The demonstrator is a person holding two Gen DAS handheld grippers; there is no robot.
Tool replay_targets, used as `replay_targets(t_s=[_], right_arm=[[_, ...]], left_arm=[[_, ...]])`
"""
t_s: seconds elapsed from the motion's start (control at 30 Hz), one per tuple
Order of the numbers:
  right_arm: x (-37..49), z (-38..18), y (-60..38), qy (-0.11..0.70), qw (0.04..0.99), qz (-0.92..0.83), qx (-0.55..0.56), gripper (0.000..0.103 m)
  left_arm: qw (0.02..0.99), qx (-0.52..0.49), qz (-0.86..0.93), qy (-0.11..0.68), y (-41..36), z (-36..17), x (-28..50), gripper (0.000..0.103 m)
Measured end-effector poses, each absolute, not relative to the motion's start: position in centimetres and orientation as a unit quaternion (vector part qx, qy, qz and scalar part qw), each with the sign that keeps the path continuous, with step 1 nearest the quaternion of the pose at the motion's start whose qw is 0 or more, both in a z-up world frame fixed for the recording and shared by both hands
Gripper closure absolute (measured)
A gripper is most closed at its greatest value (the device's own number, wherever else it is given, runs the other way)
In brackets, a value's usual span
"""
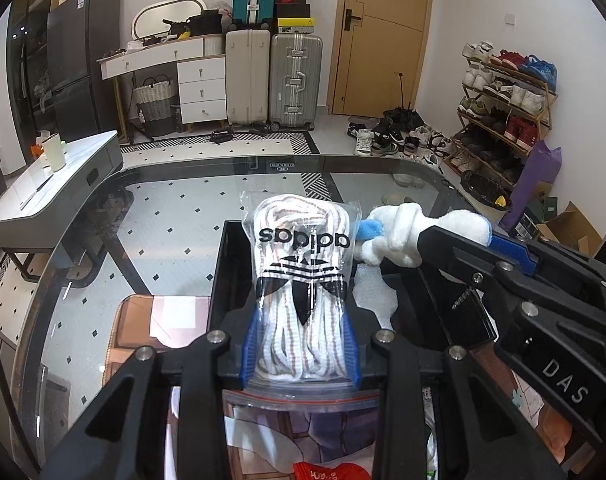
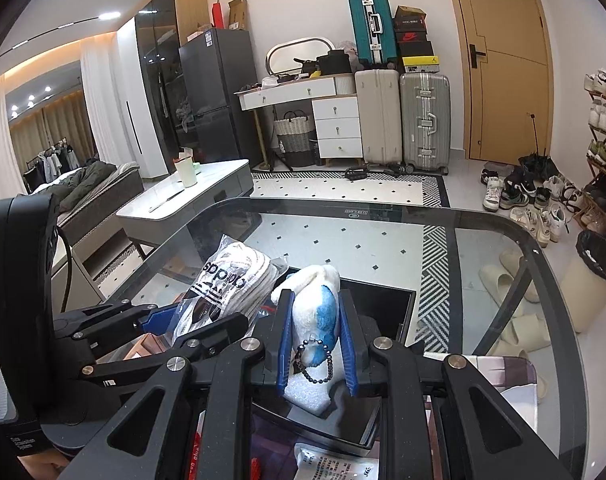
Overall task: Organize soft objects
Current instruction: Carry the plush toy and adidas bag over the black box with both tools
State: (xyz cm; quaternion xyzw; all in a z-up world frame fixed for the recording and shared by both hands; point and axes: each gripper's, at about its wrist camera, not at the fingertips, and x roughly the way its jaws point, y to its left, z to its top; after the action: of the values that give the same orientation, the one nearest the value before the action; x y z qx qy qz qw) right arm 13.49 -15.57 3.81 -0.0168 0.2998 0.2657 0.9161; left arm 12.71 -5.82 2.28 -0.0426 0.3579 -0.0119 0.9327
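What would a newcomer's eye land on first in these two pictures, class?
First, the clear bag of white laces with a black logo, clamped in the left tongs over the black tray. Next, the white and blue plush toy pinched in the right tongs beside it, above the glass table.

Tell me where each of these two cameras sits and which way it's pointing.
Left wrist view: sits on the left gripper, looking forward and down along its fingers at the bagged laces it grips over the black tray; the right gripper enters from the right.
Right wrist view: sits on the right gripper, looking forward and down at the plush toy it grips; the left gripper enters from the left.
Shared: laces, toy, tray, glass table, suitcases, door.
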Motion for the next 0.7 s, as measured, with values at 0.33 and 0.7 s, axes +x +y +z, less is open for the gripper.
replay_targets(t_s=[0.33,0.7], right_arm=[[14.5,1.7,-15.5,0.320,0.910,0.264,-0.019,0.083],[15.2,0.7,-16.3,0.326,0.908,0.263,-0.021,0.083]], left_arm=[[0.933,-0.043,-0.016,0.358,-5.9,2.0,13.2,0.071],[0.929,-0.046,-0.019,0.368,-5.9,2.0,13.5,0.069]])
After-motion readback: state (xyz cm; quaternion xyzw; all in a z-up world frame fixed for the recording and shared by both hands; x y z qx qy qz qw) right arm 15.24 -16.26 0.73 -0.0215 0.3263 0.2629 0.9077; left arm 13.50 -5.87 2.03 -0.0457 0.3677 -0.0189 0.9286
